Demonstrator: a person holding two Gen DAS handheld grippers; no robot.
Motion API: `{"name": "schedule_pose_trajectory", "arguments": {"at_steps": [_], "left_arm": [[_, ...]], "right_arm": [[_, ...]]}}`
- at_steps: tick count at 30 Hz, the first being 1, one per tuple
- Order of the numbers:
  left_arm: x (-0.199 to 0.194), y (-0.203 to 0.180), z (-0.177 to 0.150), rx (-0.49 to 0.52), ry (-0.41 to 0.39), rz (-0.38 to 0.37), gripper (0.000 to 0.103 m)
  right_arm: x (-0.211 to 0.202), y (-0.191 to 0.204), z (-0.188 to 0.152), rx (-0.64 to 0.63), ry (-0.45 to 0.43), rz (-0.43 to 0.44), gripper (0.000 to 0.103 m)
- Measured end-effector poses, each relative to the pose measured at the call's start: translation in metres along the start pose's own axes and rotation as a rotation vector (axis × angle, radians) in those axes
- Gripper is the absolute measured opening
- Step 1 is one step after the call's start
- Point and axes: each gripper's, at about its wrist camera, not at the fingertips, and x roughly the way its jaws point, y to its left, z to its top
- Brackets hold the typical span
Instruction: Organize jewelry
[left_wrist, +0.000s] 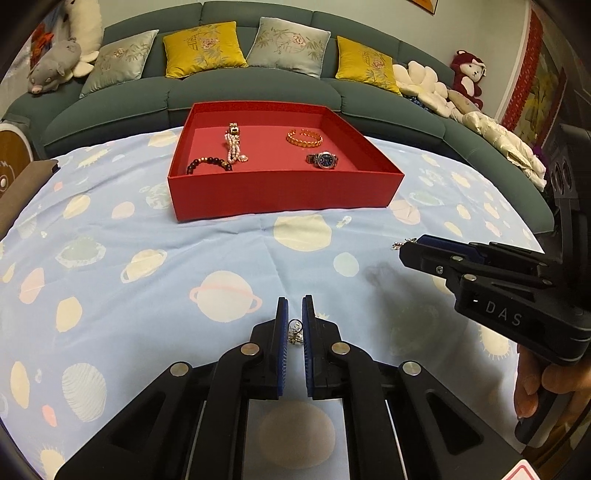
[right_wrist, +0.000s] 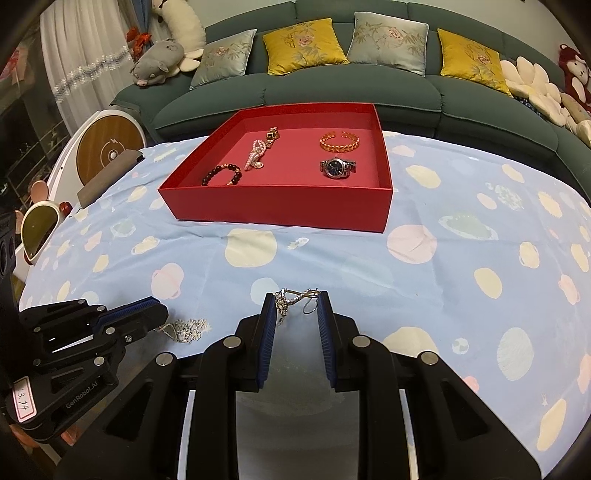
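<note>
A red tray (left_wrist: 280, 192) (right_wrist: 273, 206) stands on the cloth and holds a dark bead bracelet (left_wrist: 209, 163), a pearl piece (left_wrist: 235, 147), a gold bangle (left_wrist: 304, 137) and a watch (left_wrist: 323, 160). My left gripper (left_wrist: 294, 314) stands slightly open around a small silver earring (left_wrist: 295, 332) on the cloth; in the right wrist view (right_wrist: 162, 314) the silver flower earring (right_wrist: 186, 328) lies at its tip. My right gripper (right_wrist: 295, 299) is open around a silver hook earring (right_wrist: 295, 299) lying between its pads; it also shows in the left wrist view (left_wrist: 406, 248).
A blue planet-print cloth (left_wrist: 147, 258) covers the table. A green sofa (left_wrist: 258, 88) with cushions and plush toys runs behind it. A brown case (right_wrist: 107, 173) and a round mirror (right_wrist: 37, 225) sit at the table's left edge.
</note>
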Motion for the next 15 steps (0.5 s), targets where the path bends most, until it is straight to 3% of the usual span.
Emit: {"name": "schedule_pose_trajectory", "arguments": {"at_steps": [15], "left_arm": [[-0.025, 0.016, 0.047, -0.071, -0.102, -0.009, 0.005]], "right_arm": [[-0.007, 0.026, 0.031, -0.004, -0.064, 0.039, 0.022]]}}
